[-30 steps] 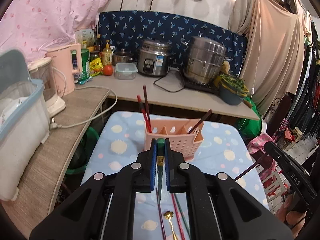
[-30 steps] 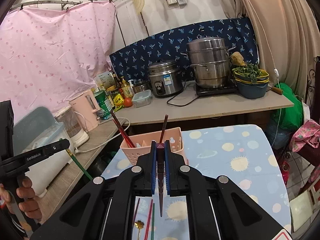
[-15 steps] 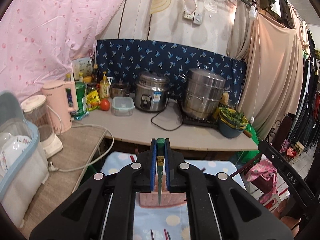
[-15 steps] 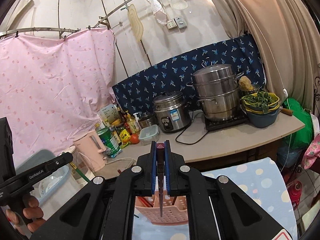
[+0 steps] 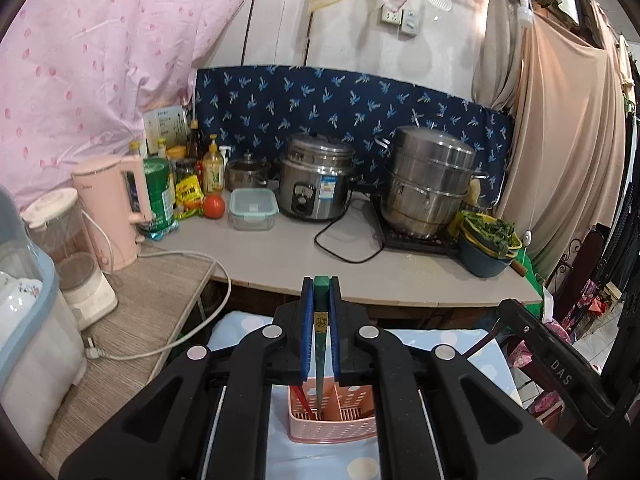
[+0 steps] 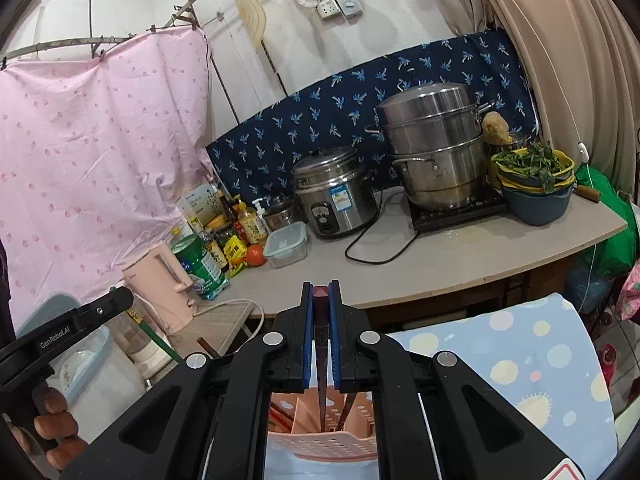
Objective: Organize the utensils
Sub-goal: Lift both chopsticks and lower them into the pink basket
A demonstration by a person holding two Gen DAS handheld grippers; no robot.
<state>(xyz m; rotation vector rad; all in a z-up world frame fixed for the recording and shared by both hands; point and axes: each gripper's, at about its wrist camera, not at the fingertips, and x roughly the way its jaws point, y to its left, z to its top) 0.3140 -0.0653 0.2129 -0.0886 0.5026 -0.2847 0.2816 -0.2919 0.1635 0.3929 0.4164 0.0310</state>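
My left gripper point(image 5: 320, 294) is shut on a green chopstick point(image 5: 320, 344) that points down into the pink slotted utensil holder point(image 5: 334, 426), where red chopsticks point(image 5: 299, 399) lean at the left. My right gripper point(image 6: 321, 296) is shut on a dark maroon chopstick point(image 6: 321, 368) whose tip hangs in the same holder point(image 6: 324, 446), beside a brown chopstick point(image 6: 347, 408). The left gripper also shows at the left of the right wrist view point(image 6: 72, 322), and the right gripper at the right of the left wrist view point(image 5: 548, 360).
The holder stands on a table with a blue dotted cloth point(image 6: 532, 364). Behind is a counter point(image 5: 288, 256) with a rice cooker point(image 5: 314, 180), a steel steamer pot point(image 5: 428, 188), a pink kettle point(image 5: 114, 208), bottles and a bowl of greens point(image 5: 486, 244). A dish box point(image 5: 24, 320) stands at the left.
Both grippers have risen and tipped forward over the holder with their chopsticks. The table and the loose utensils on it have dropped out of view, and both tips now hang inside the holder.
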